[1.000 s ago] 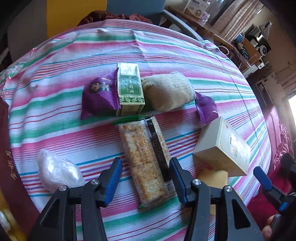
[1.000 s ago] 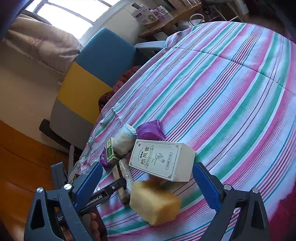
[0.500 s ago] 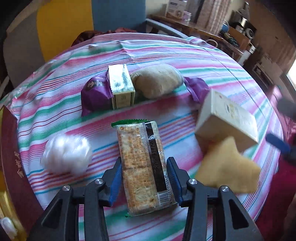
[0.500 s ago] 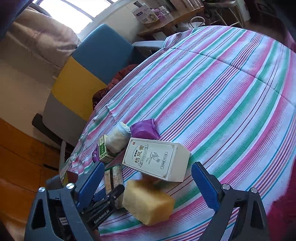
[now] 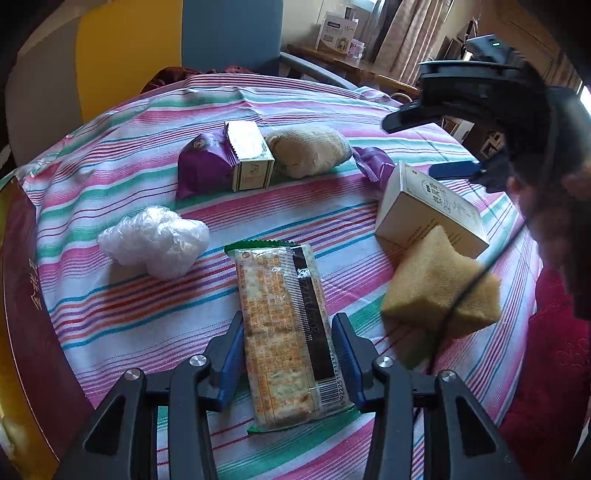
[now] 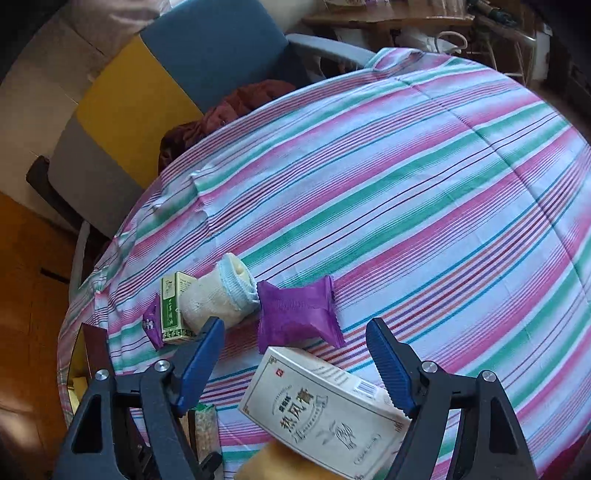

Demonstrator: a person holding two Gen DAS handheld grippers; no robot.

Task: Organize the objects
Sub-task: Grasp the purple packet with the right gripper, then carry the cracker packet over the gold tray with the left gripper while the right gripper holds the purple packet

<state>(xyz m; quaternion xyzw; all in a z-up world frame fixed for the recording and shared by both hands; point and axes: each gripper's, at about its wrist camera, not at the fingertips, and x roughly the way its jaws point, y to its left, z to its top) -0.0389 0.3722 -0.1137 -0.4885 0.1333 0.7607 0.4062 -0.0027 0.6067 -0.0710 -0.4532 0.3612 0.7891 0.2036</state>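
Observation:
My left gripper [image 5: 287,334] is shut on a long cracker packet [image 5: 284,325] lying on the striped tablecloth [image 5: 122,306]. My right gripper [image 6: 295,354] is open and empty, above a white box [image 6: 325,410] that leans on a yellow sponge [image 5: 439,291]. Behind stand a small green box [image 5: 249,155], a beige sock roll [image 5: 308,151], and two purple snack packets [image 5: 203,166] [image 6: 299,314]. A ball of clear plastic wrap [image 5: 155,242] lies at the left. The right gripper also shows in the left wrist view [image 5: 456,170].
A dark red box [image 5: 29,321] lies along the table's left edge. A blue and yellow armchair [image 6: 184,74] stands behind the table with a maroon cloth [image 6: 229,110] on it. Shelves with boxes [image 5: 338,31] are further back.
My left gripper moved forward and closed on the cracker packet. My right gripper moved forward over the white box, and the sponge now sits mostly below its view.

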